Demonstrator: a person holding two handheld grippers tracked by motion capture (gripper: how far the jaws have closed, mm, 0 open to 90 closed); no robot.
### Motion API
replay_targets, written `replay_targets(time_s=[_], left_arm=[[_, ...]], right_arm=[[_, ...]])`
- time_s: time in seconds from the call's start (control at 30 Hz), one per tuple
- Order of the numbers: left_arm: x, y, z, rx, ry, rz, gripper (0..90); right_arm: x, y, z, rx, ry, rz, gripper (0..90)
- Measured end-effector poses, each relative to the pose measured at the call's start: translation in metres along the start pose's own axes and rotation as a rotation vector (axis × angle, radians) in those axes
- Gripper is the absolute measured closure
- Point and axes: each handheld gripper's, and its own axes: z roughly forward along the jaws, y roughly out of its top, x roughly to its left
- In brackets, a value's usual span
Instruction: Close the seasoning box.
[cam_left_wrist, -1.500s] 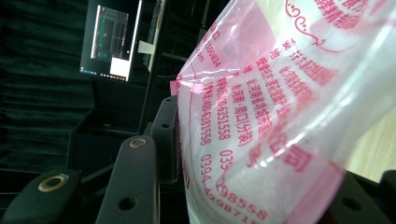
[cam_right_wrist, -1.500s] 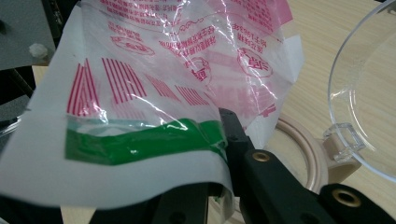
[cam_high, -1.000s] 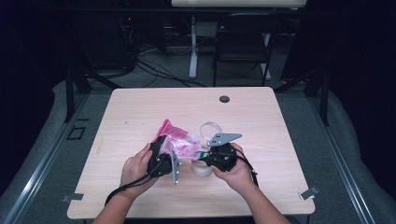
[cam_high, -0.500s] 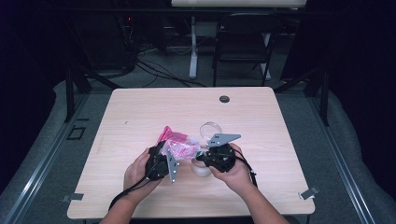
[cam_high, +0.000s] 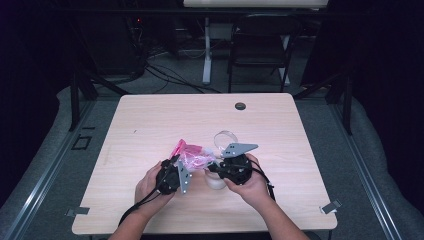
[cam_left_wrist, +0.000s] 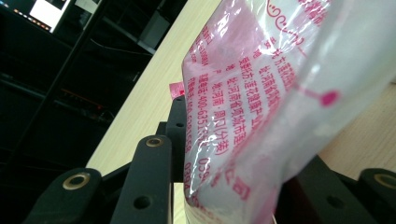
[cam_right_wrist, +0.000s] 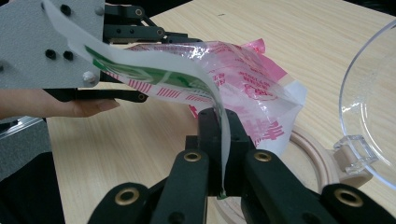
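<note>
Both forearms are entering from the near edge of the table (cam_high: 150, 120), and the hands are meeting close together in front of the person. The left gripper (cam_high: 176, 167) is lying tilted on its side in the left hand (cam_high: 150, 182); its jaws are gripping the lower end of a plastic bag (cam_left_wrist: 280, 93), which is rising steeply from between them. The right gripper (cam_right_wrist: 219, 154) is sitting just beside the left one, held in the right hand (cam_high: 252, 185), with its jaws pressed together on a thin flat edge of the same bag (cam_right_wrist: 224, 74), which is arching upward and away from the jaw tips. The bag is thin, glossy and crinkled, part clear and part white, printed in pink with a green band on one face; what it holds cannot be told. Just beyond the right jaws a round jar (cam_right_wrist: 313, 158) with a light rim is standing on the wooden table, and a clear hinged lid (cam_right_wrist: 373, 98) is standing open beside it.
</note>
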Motion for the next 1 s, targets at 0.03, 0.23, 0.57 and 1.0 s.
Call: replay_targets(time_s=[0.03,0.23,0.57,1.0], left_arm=[[0.000,0.000,0.000,0.004,-0.003,-0.003,70.3],[-0.001,-0.001,0.003,0.011,-0.031,-0.018,71.2],[0.000,-0.004,0.007,0.018,-0.104,-0.097,72.0],[-0.003,-0.008,0.015,0.030,-0.179,-0.149,73.9]], right_arm=[[0.000,0.000,0.000,0.000,0.000,0.000,89.2],[0.000,0.000,0.000,-0.001,-0.001,0.003,88.7],[0.000,0.001,0.000,-0.011,0.005,0.006,85.6],[0.000,0.001,0.000,-0.033,0.015,0.021,71.7]])
